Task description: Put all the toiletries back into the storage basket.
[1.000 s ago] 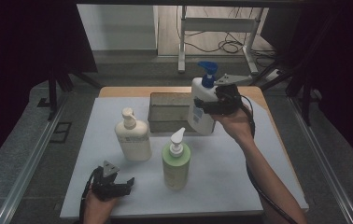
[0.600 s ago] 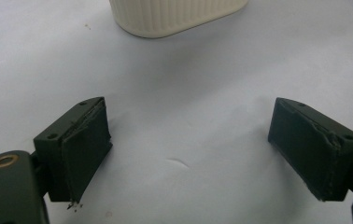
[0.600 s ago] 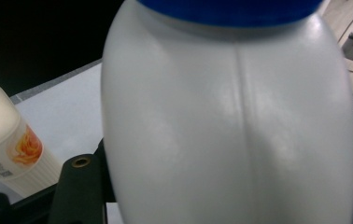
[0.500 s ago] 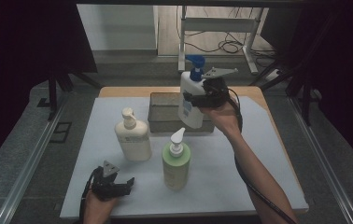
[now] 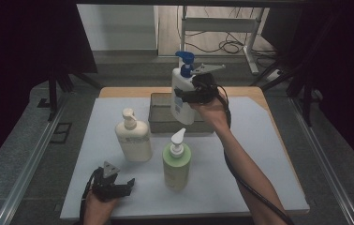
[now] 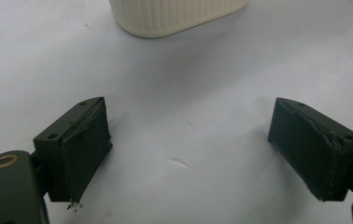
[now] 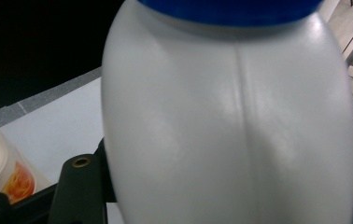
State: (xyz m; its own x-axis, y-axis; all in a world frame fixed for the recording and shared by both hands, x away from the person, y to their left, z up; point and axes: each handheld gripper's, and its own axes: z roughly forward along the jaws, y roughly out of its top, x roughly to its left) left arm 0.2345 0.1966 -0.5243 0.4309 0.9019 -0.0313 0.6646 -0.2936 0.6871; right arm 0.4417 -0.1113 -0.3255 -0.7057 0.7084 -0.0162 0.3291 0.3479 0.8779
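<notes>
The right tongs (image 5: 190, 95) grip a white bottle with a blue pump (image 5: 182, 96) around its middle and hold it upright in the air above the grey tray (image 5: 158, 123) at the far side of the worktop (image 5: 259, 154). The person's right forearm (image 5: 245, 164) reaches in from the lower right, and a black cable trails along it. A cream pump bottle (image 5: 133, 138) stands left of centre, just in front of the tray. A green pump bottle (image 5: 176, 161) stands nearer the person, a little to its right and apart from it. The left tongs (image 5: 112, 186) rest low at the near left edge of the worktop, with the jaws spread and nothing between them.
</notes>
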